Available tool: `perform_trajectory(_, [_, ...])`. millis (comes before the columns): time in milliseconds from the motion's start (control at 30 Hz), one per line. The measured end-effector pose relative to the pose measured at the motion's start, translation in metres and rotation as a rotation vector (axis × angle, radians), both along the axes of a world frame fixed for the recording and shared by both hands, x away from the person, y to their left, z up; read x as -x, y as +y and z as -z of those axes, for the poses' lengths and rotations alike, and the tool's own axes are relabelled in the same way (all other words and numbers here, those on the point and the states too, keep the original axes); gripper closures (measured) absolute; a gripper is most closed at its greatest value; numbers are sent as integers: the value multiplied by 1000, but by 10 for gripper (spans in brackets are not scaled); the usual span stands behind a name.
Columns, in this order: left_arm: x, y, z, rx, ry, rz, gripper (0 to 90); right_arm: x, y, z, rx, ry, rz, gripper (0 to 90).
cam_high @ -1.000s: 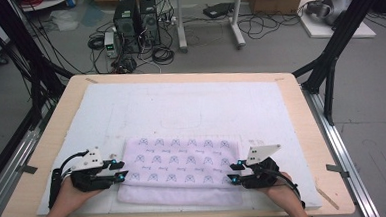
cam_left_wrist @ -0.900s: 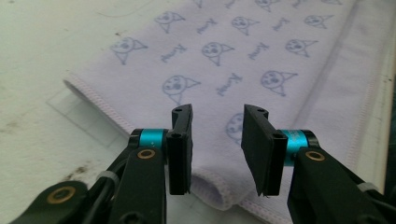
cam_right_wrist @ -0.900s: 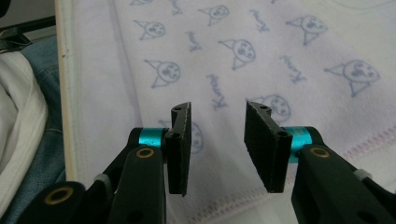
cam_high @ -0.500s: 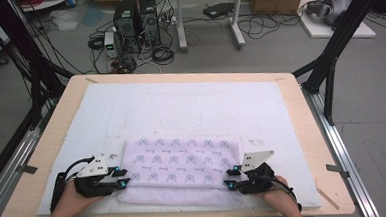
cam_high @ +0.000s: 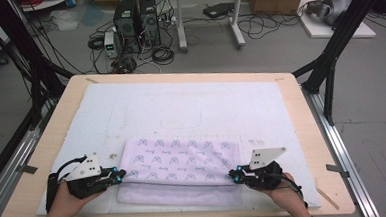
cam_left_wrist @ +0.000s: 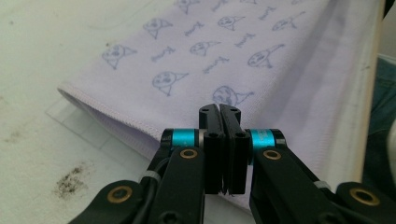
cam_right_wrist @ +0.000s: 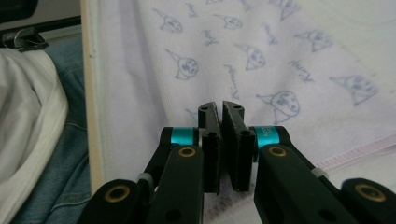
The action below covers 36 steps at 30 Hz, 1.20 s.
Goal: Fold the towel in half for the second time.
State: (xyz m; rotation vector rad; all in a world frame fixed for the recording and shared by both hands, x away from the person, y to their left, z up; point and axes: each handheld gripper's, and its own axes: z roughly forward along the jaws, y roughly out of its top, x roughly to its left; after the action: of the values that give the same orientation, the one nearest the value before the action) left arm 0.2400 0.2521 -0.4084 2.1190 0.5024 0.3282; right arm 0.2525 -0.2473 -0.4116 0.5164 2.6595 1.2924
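Plainly, our folded lilac towel [cam_high: 180, 162] lies near the front edge of the counter [cam_high: 290, 96], on the white mat [cam_high: 191, 106], its long axis running from side to side, printed face up, with a plain lower layer showing along the near edge. Our left gripper [cam_high: 118, 173] has just closed its jaws on the towel's left edge, cloth pinched between them; our right gripper [cam_high: 234, 174] has just closed likewise, clenched on the right edge. Nothing stands between the grippers. Beyond the counter, computer towers [cam_high: 136, 19] and cables sit on the floor.
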Motion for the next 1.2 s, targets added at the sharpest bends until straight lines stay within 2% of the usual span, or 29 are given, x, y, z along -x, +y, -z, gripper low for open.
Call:
perform_trajectory(100, [14, -1, -9, -7, -13, 26, 878, 7, -5, -13, -15, -18, -14, 860])
perform_trajectory(167, [24, 0, -11, -13, -5, 45, 878, 15, -7, -19, -16, -8, -52, 859])
perform_trajectory(267, [30, 2, -2, -21, 34, 62, 858, 23, -7, -16, -29, 60, -124, 796])
perform_trajectory(333, [27, 3, 4, -18, 60, 44, 752, 23, -6, -10, -21, 84, -121, 743])
perform_trajectory(400, [20, 3, 7, -3, 64, 16, 677, 17, -9, -7, -64, 90, -83, 699])
perform_trajectory(467, [11, 0, 7, 1, 55, -5, 629, 8, -10, -7, -74, 72, -43, 651])
perform_trajectory(633, [-18, -8, 5, 29, 39, -76, 561, -24, -10, -8, -51, 37, 91, 582])
perform_trajectory(733, [-34, -12, 5, 20, 26, -136, 511, -42, -7, -8, -27, 19, 161, 524])
perform_trajectory(833, [-50, -15, 6, 22, 2, -199, 496, -58, -3, -7, -9, 7, 192, 476])
perform_trajectory(933, [-68, -17, 9, 25, 6, -246, 475, -69, 0, -3, -2, 11, 210, 443])
perform_trajectory(1000, [-78, -18, 12, 42, 31, -262, 458, -75, 0, 1, 13, 25, 224, 435])
perform_trajectory(1033, [-82, -19, 13, 35, 44, -276, 454, -79, -1, 5, 21, 42, 231, 429])
perform_trajectory(1100, [-88, -19, 18, 13, 68, -298, 430, -83, -3, 10, 43, 67, 241, 441])
perform_trajectory(1167, [-93, -19, 25, -22, 113, -310, 431, -84, -4, 14, 39, 77, 232, 480])
perform_trajectory(1200, [-95, -18, 28, -33, 133, -306, 431, -84, -4, 16, 54, 86, 224, 490])
